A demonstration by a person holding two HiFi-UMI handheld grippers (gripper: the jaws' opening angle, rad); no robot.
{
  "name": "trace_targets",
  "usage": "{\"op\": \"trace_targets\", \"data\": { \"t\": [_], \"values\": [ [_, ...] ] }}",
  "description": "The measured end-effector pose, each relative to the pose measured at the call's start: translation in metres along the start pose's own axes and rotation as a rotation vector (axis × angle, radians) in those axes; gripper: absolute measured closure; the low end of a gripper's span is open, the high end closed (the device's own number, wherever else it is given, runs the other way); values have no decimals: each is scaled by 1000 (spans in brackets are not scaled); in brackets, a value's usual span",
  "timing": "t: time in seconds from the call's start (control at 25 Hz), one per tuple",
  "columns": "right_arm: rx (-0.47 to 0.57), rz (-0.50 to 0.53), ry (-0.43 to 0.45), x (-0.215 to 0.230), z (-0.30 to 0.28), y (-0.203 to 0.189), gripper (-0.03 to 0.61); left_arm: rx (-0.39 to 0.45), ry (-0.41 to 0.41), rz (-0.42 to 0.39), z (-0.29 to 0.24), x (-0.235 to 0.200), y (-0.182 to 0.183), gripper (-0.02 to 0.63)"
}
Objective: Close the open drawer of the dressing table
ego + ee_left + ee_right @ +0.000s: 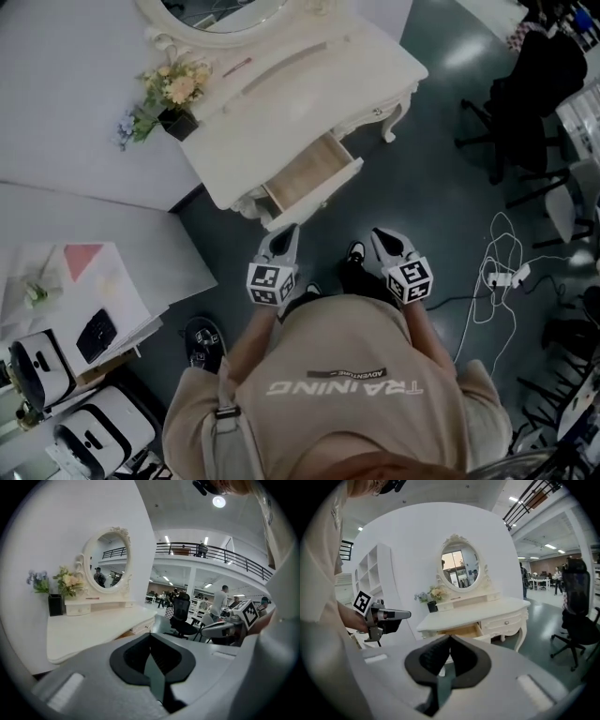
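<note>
Drawer (314, 173): is standing pulled out of the counter's front, toward the person; pale bare wood is showing inside behind a white front panel.
Drawer's place: is sitting just under the top on the flower side, beside a shut small drawer (506, 620) with a knob.
Counter (309, 80): white with curved legs, is carrying an oval mirror (225, 9) and flowers (173, 89) in a black vase (180, 124).
Left tongs (284, 234): are pressing their jaws together on nothing and pointing at the Drawer's front. The tip is hovering very near it and is probably not touching, though the steep head view leaves that unsure.
Right tongs (384, 239): are likewise pinching shut with nothing between, pointing toward the Counter, level with the Left tongs and apart from the Drawer.
Person: is standing facing the Drawer on the dark floor (422, 178).
Surroundings: a black office chair (539, 89) is standing well to the right, and a white cable (497, 272) is lying on the floor.
</note>
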State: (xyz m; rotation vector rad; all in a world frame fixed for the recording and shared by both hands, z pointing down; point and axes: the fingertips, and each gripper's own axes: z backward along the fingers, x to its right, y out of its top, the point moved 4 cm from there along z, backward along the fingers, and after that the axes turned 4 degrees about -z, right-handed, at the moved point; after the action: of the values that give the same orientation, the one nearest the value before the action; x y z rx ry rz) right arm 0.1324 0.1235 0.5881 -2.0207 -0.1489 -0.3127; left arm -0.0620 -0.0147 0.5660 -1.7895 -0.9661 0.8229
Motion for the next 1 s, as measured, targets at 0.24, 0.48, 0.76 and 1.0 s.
{"op": "trace_targets", "data": {
  "t": [0.24, 0.48, 0.76, 1.0],
  "values": [
    [1, 19, 121, 59, -31, 34, 574, 11, 132, 0, -38, -3, 40, 606],
    [-79, 166, 212, 92, -58, 36, 574, 4, 212, 48, -71, 3, 50, 606],
    [-143, 50, 281, 109, -89, 30, 574, -27, 261, 84, -89, -10, 49, 606],
    [-188, 91, 304, 95, -132, 34, 574, 7, 267, 98, -95, -55, 50, 606]
  ]
}}
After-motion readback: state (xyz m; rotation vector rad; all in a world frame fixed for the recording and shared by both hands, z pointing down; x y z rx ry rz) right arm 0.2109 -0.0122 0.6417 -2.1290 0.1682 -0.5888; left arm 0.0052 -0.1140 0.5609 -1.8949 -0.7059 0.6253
